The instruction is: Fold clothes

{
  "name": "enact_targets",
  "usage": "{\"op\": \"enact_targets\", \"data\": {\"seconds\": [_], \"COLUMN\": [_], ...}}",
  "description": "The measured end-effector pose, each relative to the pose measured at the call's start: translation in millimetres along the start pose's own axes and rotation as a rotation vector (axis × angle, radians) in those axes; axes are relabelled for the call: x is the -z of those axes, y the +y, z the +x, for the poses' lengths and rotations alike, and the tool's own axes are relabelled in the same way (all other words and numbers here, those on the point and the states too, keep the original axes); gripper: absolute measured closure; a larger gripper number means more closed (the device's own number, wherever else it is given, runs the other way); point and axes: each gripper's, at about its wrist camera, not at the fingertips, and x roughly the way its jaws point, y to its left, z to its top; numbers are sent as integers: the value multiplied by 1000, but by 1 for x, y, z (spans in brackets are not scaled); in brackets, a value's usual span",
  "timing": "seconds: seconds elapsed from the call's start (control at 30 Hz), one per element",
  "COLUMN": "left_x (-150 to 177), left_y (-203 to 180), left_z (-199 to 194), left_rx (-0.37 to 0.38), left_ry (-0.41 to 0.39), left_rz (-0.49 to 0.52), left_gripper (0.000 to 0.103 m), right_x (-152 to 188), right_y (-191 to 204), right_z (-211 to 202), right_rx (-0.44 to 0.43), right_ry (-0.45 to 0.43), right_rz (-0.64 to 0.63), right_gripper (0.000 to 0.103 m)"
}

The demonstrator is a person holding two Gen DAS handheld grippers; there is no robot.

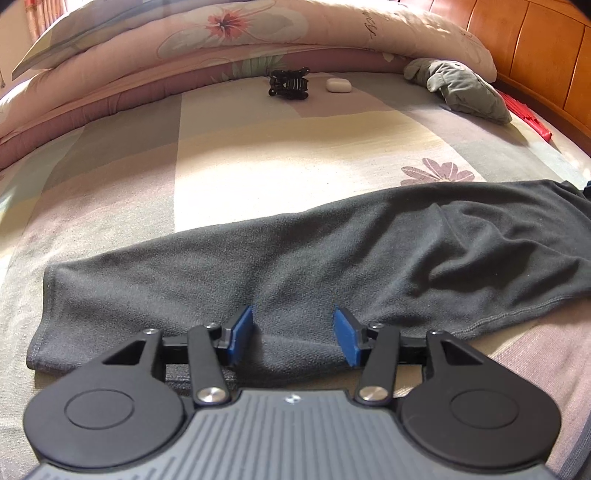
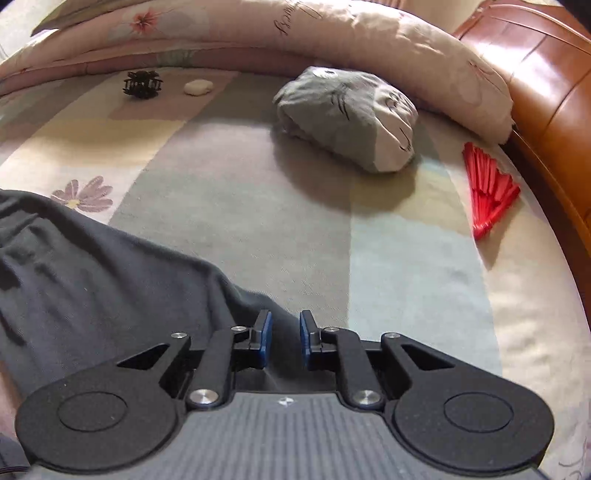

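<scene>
Left wrist: left tongs (image 1: 293, 338) spread over dark garment (image 1: 332, 258) near edge.

bright daylight, soft shadows, strong fisheye edge-warp

This is a bedroom in a home. A bed (image 1: 258, 155) with a pastel patchwork sheet fills both views, a floral quilt (image 1: 229, 33) is heaped along its far side, and a wooden headboard (image 2: 546, 74) curves at the right. A grey plush pillow (image 2: 347, 118), a red folding fan (image 2: 487, 192), a hair claw (image 1: 289, 84) and an earbud case (image 1: 337, 84) lie about.
</scene>
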Motion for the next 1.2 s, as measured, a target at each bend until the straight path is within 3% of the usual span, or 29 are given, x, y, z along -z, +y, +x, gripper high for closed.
{"op": "enact_targets", "data": {"seconds": [0.1, 0.27, 0.37, 0.57, 0.6, 0.63, 0.7, 0.77, 0.87, 0.97, 1.07, 1.13, 1.2], "left_x": [-1, -6, -11, -18, -20, -22, -25, -29, -34, -37, -40, -43, -42], "left_y": [-1, -20, -47, -97, -102, -105, -111, -117, -124, -128, -130, -131, -130], "left_z": [-1, -15, -19, -22, -23, -22, -22, -21, -21, -19, -10, 2, 14], "left_rx": [-3, 62, 105, 159, 162, 161, 159, 156, 163, 171, 164, 144, 125], "left_ry": [1, -17, -6, 15, 19, 20, 24, 27, 26, 8, 8, 17, 42], "left_rz": [8, 45, 110, 213, 219, 221, 224, 228, 226, 235, 227, 204, 183], "left_gripper": [52, 54, 54, 51, 51, 51, 51, 51, 51, 48, 48, 48, 48], "right_x": [17, 24, 20, 13, 12, 12, 13, 13, 10, 11, 19, 28, 39], "right_y": [-20, -55, -70, -66, -67, -67, -65, -70, -94, -102, -95, -92, -88], "right_z": [-1, -8, -5, 32, 33, 31, 26, 28, 35, 36, 0, -16, -26], "right_rx": [34, 41, 17, -78, -105, -125, -157, -125, -72, -26, -19, -51, -89], "right_ry": [2, -16, -51, 27, 29, 24, 15, 1, -40, -3, -72, -60, -18], "right_rz": [-5, -28, -33, -200, -198, -200, -211, -190, -15, 45, 70, 141, 221], "right_gripper": [61, 56, 46, 46, 61, 102, 101, 101, 102, 100, 88, 68, 64]}}
